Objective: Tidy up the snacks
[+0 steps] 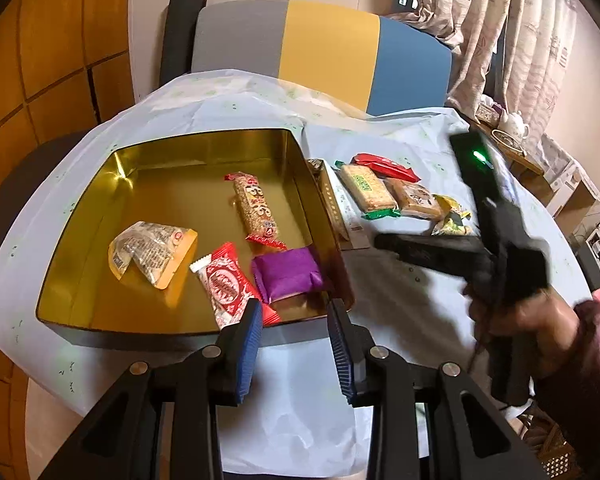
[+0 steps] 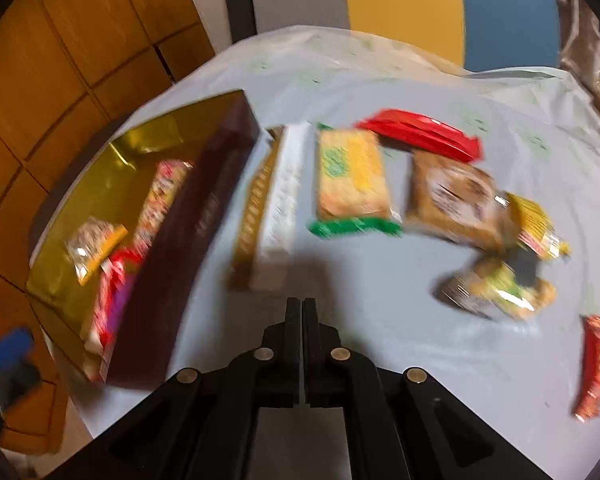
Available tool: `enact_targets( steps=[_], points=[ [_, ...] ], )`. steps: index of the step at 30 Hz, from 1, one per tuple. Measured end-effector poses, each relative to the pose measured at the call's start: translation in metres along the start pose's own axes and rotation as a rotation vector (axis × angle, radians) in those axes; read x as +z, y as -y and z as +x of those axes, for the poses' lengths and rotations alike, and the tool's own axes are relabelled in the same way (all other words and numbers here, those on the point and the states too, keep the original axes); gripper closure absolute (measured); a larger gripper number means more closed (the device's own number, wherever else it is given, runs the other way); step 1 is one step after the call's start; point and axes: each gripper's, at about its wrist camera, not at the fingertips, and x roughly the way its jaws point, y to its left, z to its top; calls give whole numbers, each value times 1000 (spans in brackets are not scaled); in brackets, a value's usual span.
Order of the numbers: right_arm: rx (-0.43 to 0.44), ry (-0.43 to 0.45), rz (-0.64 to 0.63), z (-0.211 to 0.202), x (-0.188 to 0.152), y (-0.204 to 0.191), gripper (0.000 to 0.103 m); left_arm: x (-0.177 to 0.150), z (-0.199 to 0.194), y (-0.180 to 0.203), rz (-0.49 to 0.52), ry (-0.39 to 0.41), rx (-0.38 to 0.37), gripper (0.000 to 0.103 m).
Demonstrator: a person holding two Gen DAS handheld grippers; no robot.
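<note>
A gold-lined tin box (image 1: 204, 148) (image 2: 204, 216) sits on the table. It holds a red-ended cereal bar (image 1: 256, 208), a red KitKat (image 1: 226, 290), a purple packet (image 1: 288, 274) and a clear-and-orange packet (image 1: 152, 254). My left gripper (image 1: 294, 344) is open and empty at the box's near edge. Right of the box lie a white-gold bar (image 2: 276, 204), a green-ended cracker pack (image 2: 352, 184), a red wrapper (image 2: 420, 138), a brown packet (image 2: 452, 200), yellow packets (image 2: 500, 288) and a thin red stick (image 2: 592, 364). My right gripper (image 2: 302, 308) is shut and empty, above the cloth before them; it shows in the left wrist view (image 1: 388, 242).
A pale cloth (image 1: 380, 320) covers the round table. A grey, yellow and blue chair (image 1: 320, 52) stands behind it. Curtains (image 1: 500, 32) and a teapot on shelves (image 1: 512, 124) are at the right. Wooden panelling (image 1: 40, 60) is at the left.
</note>
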Motion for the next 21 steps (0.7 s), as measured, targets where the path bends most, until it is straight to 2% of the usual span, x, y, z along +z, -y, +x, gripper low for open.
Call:
enact_targets(
  steps=[2, 4, 9, 12, 16, 21],
  points=[
    [10, 12, 1, 11, 12, -7, 61, 0, 0, -4, -11, -1, 3, 69],
    [27, 24, 5, 22, 23, -15, 57, 1, 2, -10, -26, -3, 8, 69],
    [-42, 2, -21, 52, 46, -24, 60, 2, 8, -14, -33, -10, 2, 69],
    [-82, -17, -114, 55, 51, -31, 66, 6, 11, -13, -33, -14, -11, 69],
    [-78, -49, -164, 48, 41, -30, 76, 12, 11, -6, -13, -3, -26, 69],
    [-66, -74, -155, 10, 0, -9, 77, 23, 14, 13, 23, -4, -76, 69]
  ],
)
